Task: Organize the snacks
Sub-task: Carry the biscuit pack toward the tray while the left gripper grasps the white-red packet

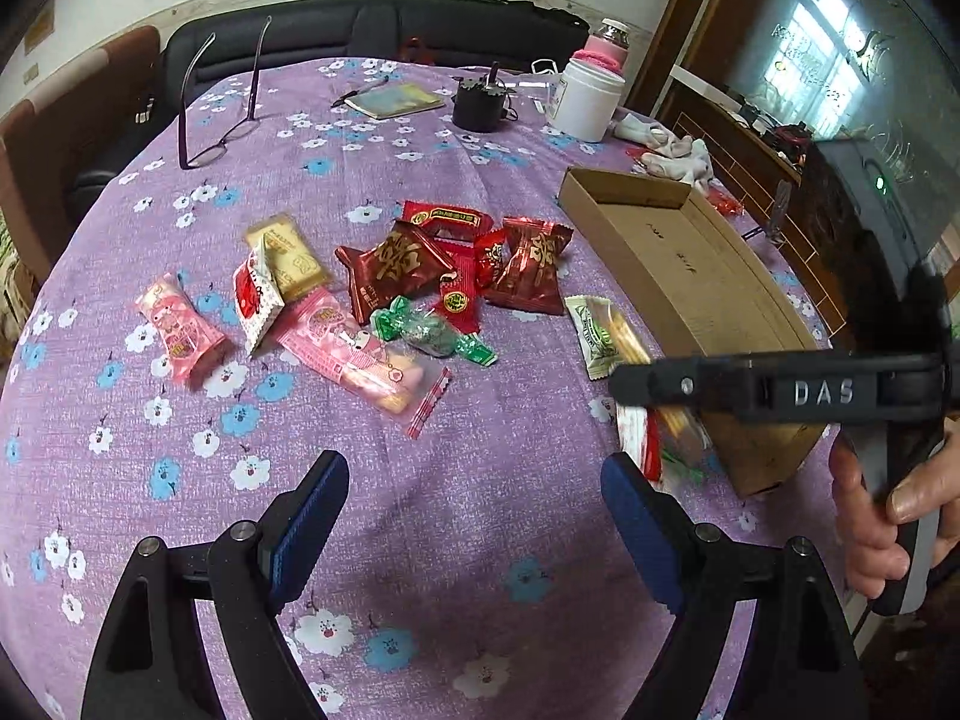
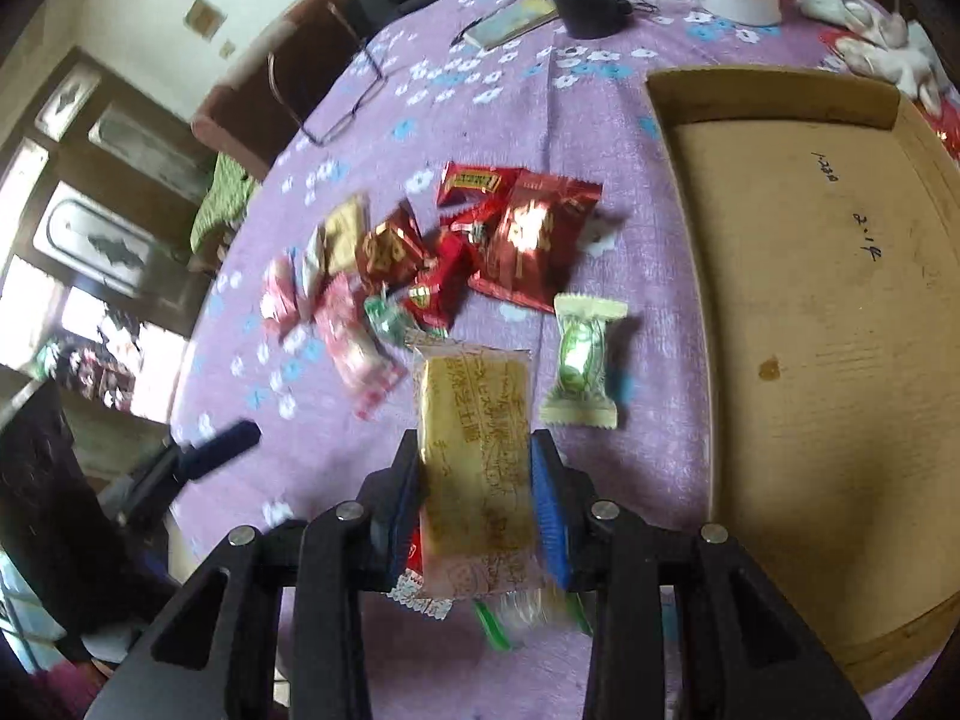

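Right gripper (image 2: 474, 480) grips a biscuit packet (image 2: 474, 450) — lower end hidden, perhaps overlapping wrappers; left gripper (image 1: 474, 516) gapes.

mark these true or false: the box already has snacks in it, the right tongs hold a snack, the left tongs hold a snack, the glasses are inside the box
1. The cardboard box already has snacks in it. False: it is empty.
2. The right tongs grip a yellow biscuit packet. True.
3. The left tongs hold a snack. False: they are open over bare tablecloth.
4. The glasses lie inside the box. False: they rest on the tablecloth, apart from it.
5. A pale green candy lies between the snack pile and the box. True.
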